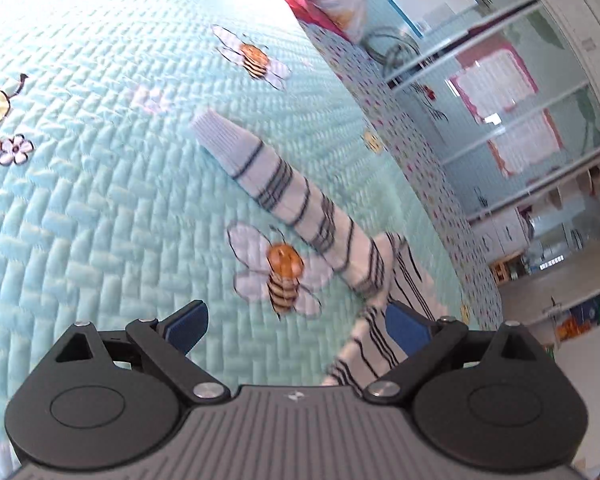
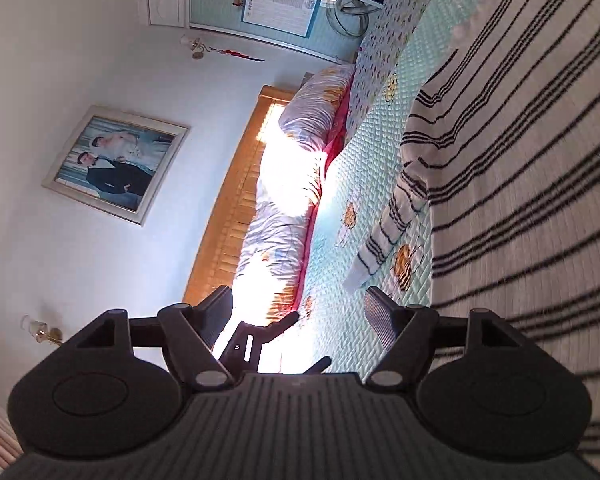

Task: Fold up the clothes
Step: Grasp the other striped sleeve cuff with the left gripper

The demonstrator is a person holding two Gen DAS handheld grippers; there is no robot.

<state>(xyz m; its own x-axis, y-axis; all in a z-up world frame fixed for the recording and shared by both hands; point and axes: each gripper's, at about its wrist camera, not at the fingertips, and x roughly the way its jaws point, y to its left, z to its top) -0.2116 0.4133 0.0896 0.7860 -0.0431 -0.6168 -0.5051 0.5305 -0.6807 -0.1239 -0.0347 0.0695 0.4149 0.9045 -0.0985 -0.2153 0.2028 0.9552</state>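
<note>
A striped top (image 2: 540, 184) lies spread on the bed (image 1: 80, 208), which has a soft green quilt with bees on it. One long sleeve (image 1: 284, 196) lies stretched out flat on the quilt, pointing toward eleven o'clock in the left wrist view. The big body of the top fills the three o'clock side of the right wrist view.

The left gripper (image 1: 296, 328) hangs over the quilt near where the sleeve meets the body. Its jaws are spread wide and hold nothing. The right gripper (image 2: 298, 312) is beside the top. Its jaws are also wide apart and empty.

The top looks flat, not folded up small. It could be just laid out, or one fold could be hidden from here.

To fold well, pinch only cloth, not the quilt. Grab near an edge, lift a little, and keep the stripes straight.
</note>
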